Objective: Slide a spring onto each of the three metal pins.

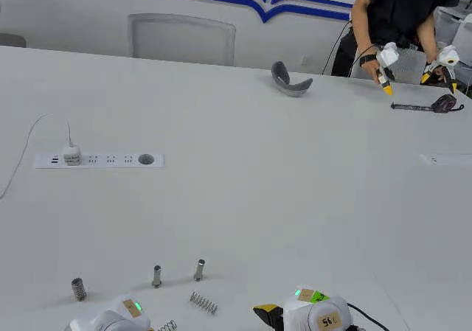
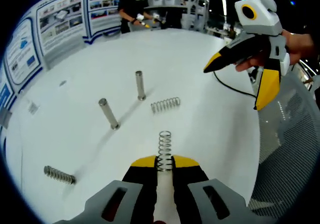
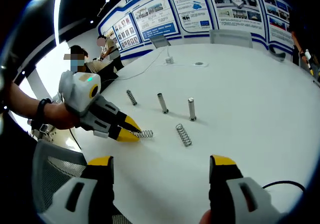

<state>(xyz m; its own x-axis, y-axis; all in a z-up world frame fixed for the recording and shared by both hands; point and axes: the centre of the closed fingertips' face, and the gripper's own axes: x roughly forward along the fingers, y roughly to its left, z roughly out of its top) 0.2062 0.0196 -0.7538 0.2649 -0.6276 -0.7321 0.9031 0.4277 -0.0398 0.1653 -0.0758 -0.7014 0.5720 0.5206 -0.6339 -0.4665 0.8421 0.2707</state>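
At the bottom centre of the left gripper view, the left gripper (image 2: 164, 160) has its jaws pinched shut on the lower end of a spring (image 2: 164, 143), which stands out ahead of them. The right gripper (image 3: 161, 161) hangs with jaws wide apart and empty. Beyond, mid-frame, a second spring (image 2: 165, 104) lies on the tabletop (image 2: 200, 134), just past the nearer bare pin (image 2: 108, 113) and beside the farther bare pin (image 2: 140, 85). At lower left, a third pin (image 2: 59, 174) appears to wear its spring already. The second fitting looks to be in hand: the held spring's open end needs centring over a bare pin's top, then lowering along its axis.
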